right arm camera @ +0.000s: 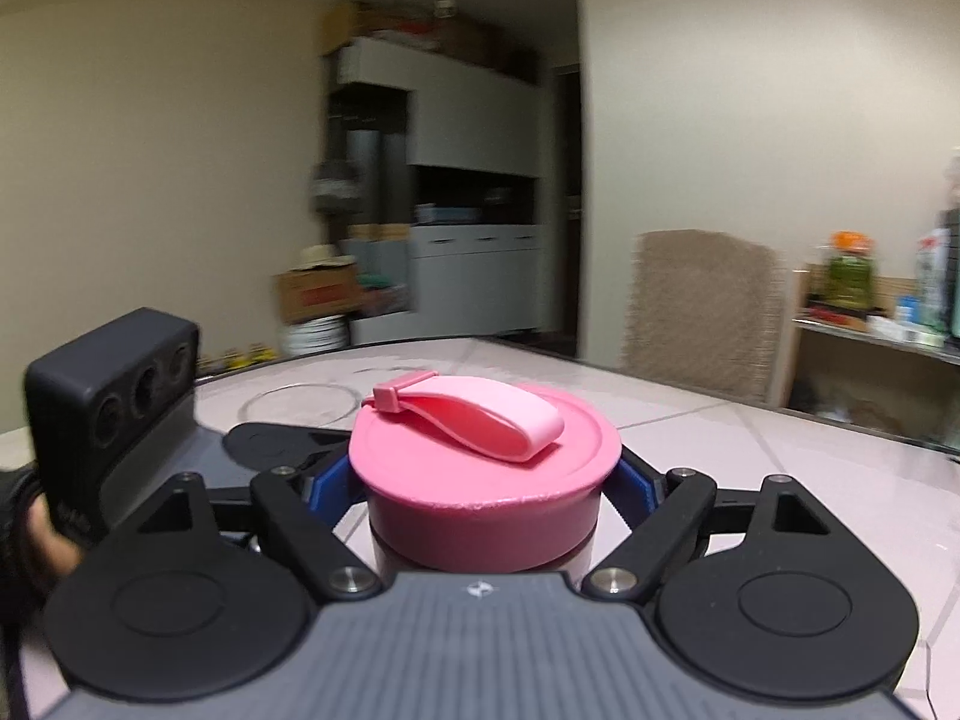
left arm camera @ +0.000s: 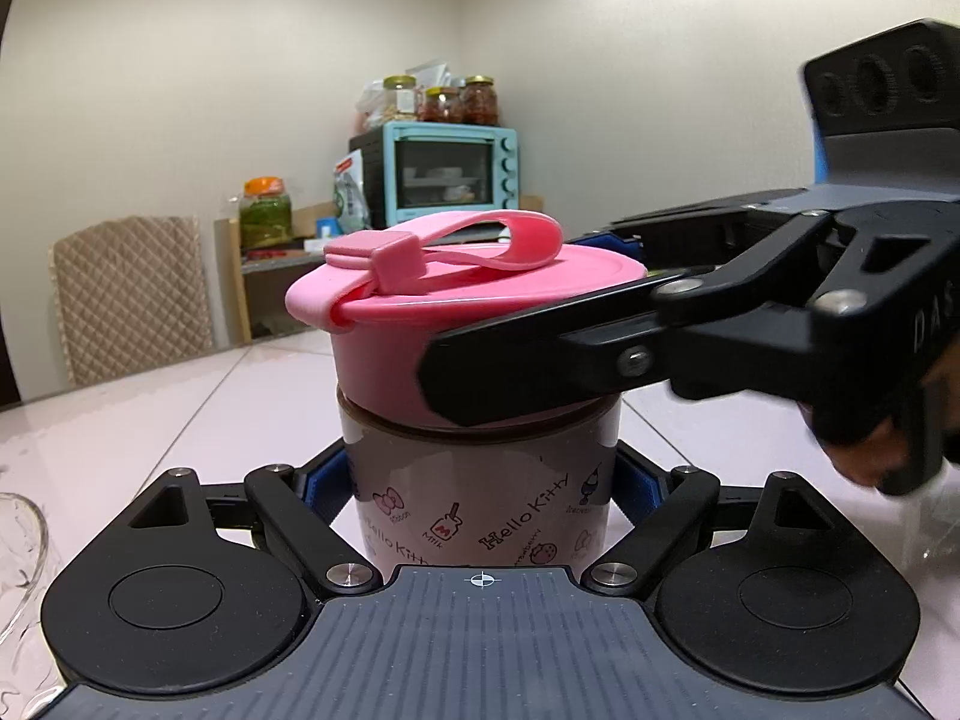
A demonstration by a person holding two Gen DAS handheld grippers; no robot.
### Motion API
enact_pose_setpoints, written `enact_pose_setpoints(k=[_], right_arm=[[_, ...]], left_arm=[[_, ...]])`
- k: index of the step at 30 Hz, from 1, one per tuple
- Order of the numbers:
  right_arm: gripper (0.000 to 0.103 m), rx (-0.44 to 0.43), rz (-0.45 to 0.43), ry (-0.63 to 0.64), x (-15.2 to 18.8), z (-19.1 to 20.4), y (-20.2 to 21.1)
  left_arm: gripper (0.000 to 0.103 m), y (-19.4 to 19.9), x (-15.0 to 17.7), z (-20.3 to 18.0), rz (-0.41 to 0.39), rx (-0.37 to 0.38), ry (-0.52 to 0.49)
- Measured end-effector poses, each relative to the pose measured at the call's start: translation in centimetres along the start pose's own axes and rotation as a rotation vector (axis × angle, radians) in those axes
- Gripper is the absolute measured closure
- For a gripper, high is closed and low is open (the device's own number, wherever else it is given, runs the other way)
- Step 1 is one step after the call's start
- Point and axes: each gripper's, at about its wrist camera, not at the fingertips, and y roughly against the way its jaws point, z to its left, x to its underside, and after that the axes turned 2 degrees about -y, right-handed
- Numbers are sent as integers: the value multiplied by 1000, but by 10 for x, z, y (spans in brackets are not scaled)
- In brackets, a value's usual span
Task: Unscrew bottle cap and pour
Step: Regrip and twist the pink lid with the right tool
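left claw (left arm camera: 483, 480) grips bottle (left arm camera: 480, 498) | right claw (right arm camera: 483, 474) clamps cap (right arm camera: 483, 468) rim

Home dining area, toaster oven (left arm camera: 451, 174), pickle jars (left arm camera: 442, 99), padded chair (left arm camera: 132, 294)

Table (left arm camera: 198, 414): pale glossy tiled top. On it: bottle (left arm camera: 480, 498), upright; clear glass vessel (left arm camera: 21, 570) just left of it; transparent item, far right, unclear.

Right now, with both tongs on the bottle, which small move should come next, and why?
Probably twist the right tongs to loosen the pink cap. They already clamp the cap, the left tongs hold the bottle below it, and the cap seems still seated, so pouring cannot start yet.
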Motion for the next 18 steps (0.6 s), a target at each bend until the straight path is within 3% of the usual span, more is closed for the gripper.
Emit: enact_pose_setpoints(k=[4, 7, 13, 18], right_arm=[[18, -133, 2, 24, -2, -19, 1], [18, -162, 2, 38, -4, -22, 2], [18, -148, 3, 38, -9, -15, 4], [13, -51, 3, 34, -9, -4, 13]], left_arm=[[13, 0, 0, 1, 0, 0, 0], [13, 0, 0, 1, 0, 0, 0], [13, 0, 0, 0, 0, 0, 0], [13, 0, 0, 0, 0, 0, 0]])
